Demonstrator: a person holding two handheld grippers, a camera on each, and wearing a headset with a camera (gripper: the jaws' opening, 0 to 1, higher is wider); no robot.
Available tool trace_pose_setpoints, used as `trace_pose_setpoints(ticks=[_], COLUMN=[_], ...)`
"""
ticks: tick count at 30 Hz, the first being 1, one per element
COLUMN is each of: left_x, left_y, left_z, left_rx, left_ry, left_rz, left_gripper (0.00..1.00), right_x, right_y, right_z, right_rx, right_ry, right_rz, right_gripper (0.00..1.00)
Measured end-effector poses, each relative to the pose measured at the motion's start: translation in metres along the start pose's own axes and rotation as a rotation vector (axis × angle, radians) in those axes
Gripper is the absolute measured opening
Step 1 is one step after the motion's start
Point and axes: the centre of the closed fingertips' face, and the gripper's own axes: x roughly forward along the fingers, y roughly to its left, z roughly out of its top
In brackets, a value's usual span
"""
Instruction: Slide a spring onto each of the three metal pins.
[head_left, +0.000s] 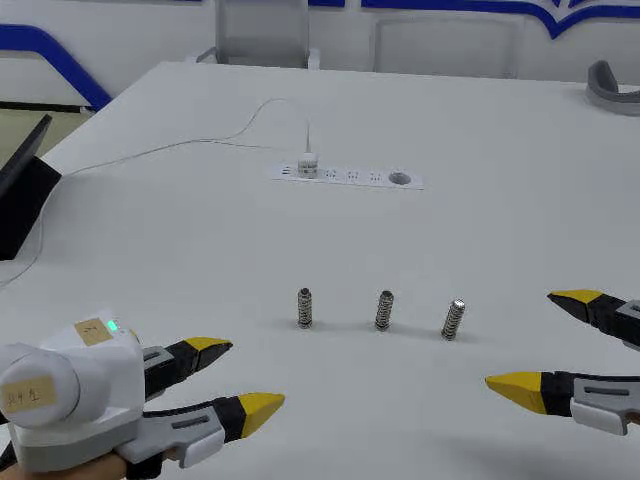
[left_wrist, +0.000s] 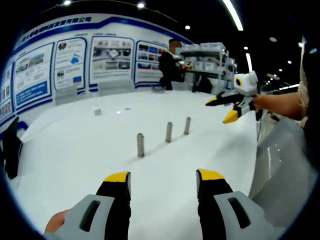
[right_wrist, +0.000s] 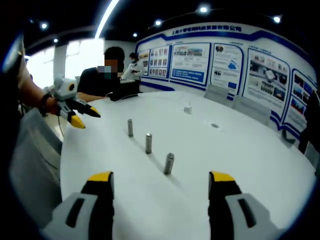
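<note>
Three metal pins stand in a row on the white table, each with a spring around it: the left pin (head_left: 305, 308), the middle pin (head_left: 384, 311) and the right pin (head_left: 453, 319), which leans slightly. The same row appears as pins (left_wrist: 140, 145), (left_wrist: 169, 132), (left_wrist: 187, 125) in the left gripper view and as pins (right_wrist: 169, 164), (right_wrist: 148, 143), (right_wrist: 130, 128) in the right gripper view. My left gripper (head_left: 240, 375) (left_wrist: 162, 181) is open and empty, near the table's front left. My right gripper (head_left: 545, 340) (right_wrist: 160, 181) is open and empty at the front right.
A white power strip (head_left: 345, 176) with a plugged adapter and cable lies mid-table behind the pins. A dark object (head_left: 22, 195) sits at the left edge, a grey curved item (head_left: 610, 90) at the far right. People (right_wrist: 107, 75) sit beyond the table.
</note>
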Motion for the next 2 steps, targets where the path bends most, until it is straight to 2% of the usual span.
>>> trace_pose_setpoints(ticks=[2], left_x=[-0.0011], left_y=[0.0024], left_z=[0.0015], left_rx=[-0.011], left_ry=[-0.009], left_rz=[0.010], left_gripper=[0.56], right_x=[-0.0001], right_y=[0.0000], right_z=[0.0003], right_rx=[-0.001], right_ry=[0.000], right_rz=[0.000], right_gripper=[0.79])
